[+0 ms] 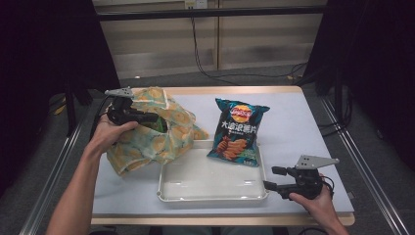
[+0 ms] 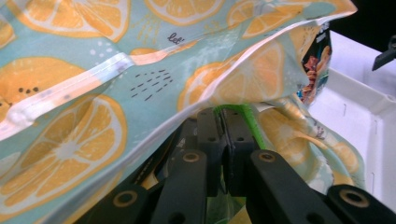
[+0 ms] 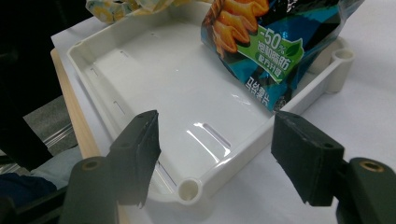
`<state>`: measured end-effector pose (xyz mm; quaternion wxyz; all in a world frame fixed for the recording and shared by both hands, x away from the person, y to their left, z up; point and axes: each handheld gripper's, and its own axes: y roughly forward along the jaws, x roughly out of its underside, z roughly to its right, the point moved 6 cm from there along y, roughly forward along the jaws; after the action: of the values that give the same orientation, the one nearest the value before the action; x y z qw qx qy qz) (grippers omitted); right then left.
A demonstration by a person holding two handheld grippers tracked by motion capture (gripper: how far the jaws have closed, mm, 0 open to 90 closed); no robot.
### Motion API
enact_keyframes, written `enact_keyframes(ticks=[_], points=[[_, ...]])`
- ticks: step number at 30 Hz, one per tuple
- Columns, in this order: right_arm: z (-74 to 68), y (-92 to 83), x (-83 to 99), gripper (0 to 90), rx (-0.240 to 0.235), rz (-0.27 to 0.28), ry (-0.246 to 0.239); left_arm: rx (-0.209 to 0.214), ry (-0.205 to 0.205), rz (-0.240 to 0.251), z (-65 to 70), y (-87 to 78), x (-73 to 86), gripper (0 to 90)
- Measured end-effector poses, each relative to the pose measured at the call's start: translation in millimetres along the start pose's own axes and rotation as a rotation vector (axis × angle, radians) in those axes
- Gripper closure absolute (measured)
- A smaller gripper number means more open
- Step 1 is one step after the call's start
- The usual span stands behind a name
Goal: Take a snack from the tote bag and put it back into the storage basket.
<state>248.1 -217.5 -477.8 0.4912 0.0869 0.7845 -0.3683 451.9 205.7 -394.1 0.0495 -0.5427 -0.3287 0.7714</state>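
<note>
Nearest to us, the right gripper rests at the near right edge of the table with its jaws spread wide and nothing between them, and we read it as parked just beside the tray so that it is ready once something comes out of the bag. The tray lies at the near middle, bare but for the chip packet, whose lower edge rests over the tray's far right rim while the rest lies on the table beyond. Farther off on the left, the left gripper reaches into the mouth of the orange-print cloth bag, and we judge that the hand is working to draw an item out towards the tray. The high view gives us that layout, yet the bag's folds hide the jaw tips there. The left gripper view supplies them: the jaws stand pressed together on a thin green item under the bag's hem; what it is we cannot tell. The right gripper view shows the tray's slotted floor and the packet's printed corner overhanging it.
</note>
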Motion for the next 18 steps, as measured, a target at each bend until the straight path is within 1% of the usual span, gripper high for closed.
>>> enact_keyframes(ticks=[1, 2, 3, 5, 6, 8, 10, 11, 12, 14, 16, 17, 18], points=[[-0.3, -0.2, -0.2, 32.5, 0.0, 0.001, -0.001, 0.001, 0.001, -0.008, 0.8, -1.4, 1.4, 87.8], [-0.5, -0.5, -0.4, 32.5, 0.0, 0.002, -0.002, 0.003, 0.008, -0.006, 2.5, -1.9, 2.1, 87.9], [-0.6, -0.6, -0.8, 32.6, -0.001, 0.004, 0.001, -0.007, 0.018, 0.001, 4.9, -2.8, 1.8, 88.0], [-0.3, -0.2, -1.6, 33.6, 0.002, 0.005, -0.003, 0.011, 0.022, 0.006, 8.8, -5.0, 0.9, 88.1], [-0.6, 0.5, -2.5, 33.9, 0.002, 0.01, 0.001, 0.022, 0.019, 0.016, 10.0, -7.3, -0.4, 88.2], [-1.0, 1.2, -4.0, 34.2, 0.002, 0.007, -0.002, 0.025, 0.019, 0.031, 9.6, -11.9, -2.4, 88.4], [-2.9, 2.1, -6.5, 34.8, 0.003, 0.011, -0.004, 0.034, 0.008, 0.061, 9.1, -17.9, -4.3, 88.5], [-3.2, 2.1, -7.1, 34.8, 0.0, 0.011, -0.01, 0.031, 0.008, 0.072, 8.8, -21.3, -4.9, 88.6], [-3.7, 2.3, -8.2, 34.8, -0.002, 0.015, -0.01, 0.039, 0.006, 0.088, 9.2, -25.1, -5.7, 88.6], [-4.0, 2.4, -10.3, 34.9, 0.0, 0.017, -0.009, 0.026, 0.005, 0.103, 8.2, -30.4, -6.3, 88.8], [-3.9, 2.6, -11.8, 34.8, 0.001, 0.023, -0.007, 0.011, 0.0, 0.127, 6.3, -36.0, -7.1, 88.8], [-4.0, 3.1, -12.5, 34.8, -0.001, 0.025, -0.01, 0.01, -0.01, 0.15, 5.8, -38.2, -8.0, 89.0], [-4.1, 3.5, -12.6, 34.8, -0.001, 0.022, -0.013, 0.006, -0.021, 0.161, 5.0, -40.3, -8.8, 89.0]])
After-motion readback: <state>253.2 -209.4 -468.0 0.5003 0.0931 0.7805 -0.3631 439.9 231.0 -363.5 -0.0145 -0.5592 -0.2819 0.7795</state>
